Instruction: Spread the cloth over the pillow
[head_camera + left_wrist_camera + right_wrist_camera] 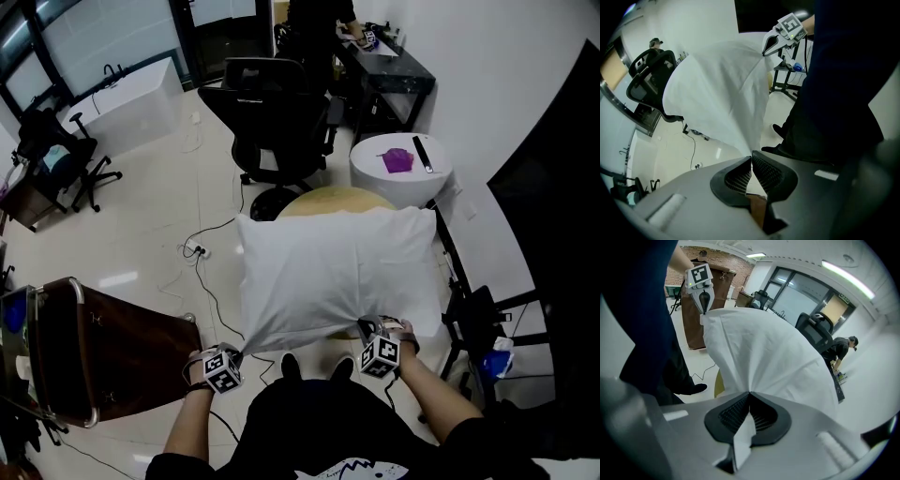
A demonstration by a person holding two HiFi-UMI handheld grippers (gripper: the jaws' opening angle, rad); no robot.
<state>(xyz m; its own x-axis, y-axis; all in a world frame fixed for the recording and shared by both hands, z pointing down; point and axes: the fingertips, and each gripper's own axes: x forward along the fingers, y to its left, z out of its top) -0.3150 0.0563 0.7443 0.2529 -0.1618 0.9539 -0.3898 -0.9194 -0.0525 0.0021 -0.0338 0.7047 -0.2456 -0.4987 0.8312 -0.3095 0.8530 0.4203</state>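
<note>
Right gripper view only. At 6 o'clock I see the right gripper [749,393], its two black ribbed jaws pressed together on the edge of a white fabric cloth [764,352]. A narrow tab of the cloth pokes back between the pads toward the camera. From the pinch the cloth fans up and away in creases and fills the middle of the frame. At 11 o'clock the left gripper [704,310], light grey with a square-marker cube on top, points down and meets the cloth's far corner. Behind it stands a brown wooden cabinet [690,329]. At 9 o'clock I note a dark trouser leg [642,310] and a black shoe [691,389]. At 2 o'clock is a black office chair [813,333], and at 3 o'clock a person in dark clothes [841,350] bends forward.
</note>
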